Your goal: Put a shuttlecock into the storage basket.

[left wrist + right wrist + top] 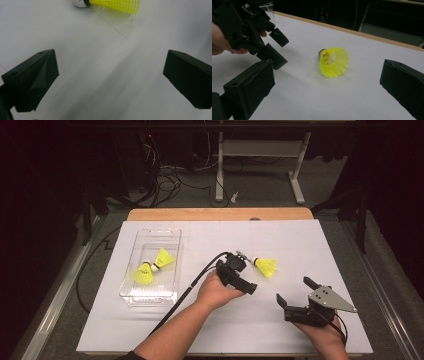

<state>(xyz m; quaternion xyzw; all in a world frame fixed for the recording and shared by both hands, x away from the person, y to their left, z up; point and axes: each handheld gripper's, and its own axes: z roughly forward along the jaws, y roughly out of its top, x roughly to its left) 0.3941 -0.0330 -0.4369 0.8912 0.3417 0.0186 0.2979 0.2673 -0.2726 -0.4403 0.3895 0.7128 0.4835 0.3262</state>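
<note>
— High view first: what is nearest, at the bottom of the frame?

— Nearest, at lower right, the right gripper (pixel 295 290) is held with jaws spread wide and empty. Slightly farther, at centre, the left gripper (pixel 239 266) is seen; in the left gripper view its jaws stand wide apart with nothing between them.

— And the thing being reached for?

— A yellow shuttlecock (pixel 265 266) is lying on its side on the white table (pixel 300 245), just right of centre, close beyond the left gripper. Farther off, at left, two more shuttlecocks (pixel 150 267) are lying in a clear plastic tray (pixel 152 295).

— How should the grasp be made?

— The cork end (pixel 80 3) should probably be taken, since the mesh skirt would likely be crushed. The jaws are best lowered astride it, then closed gently.
</note>
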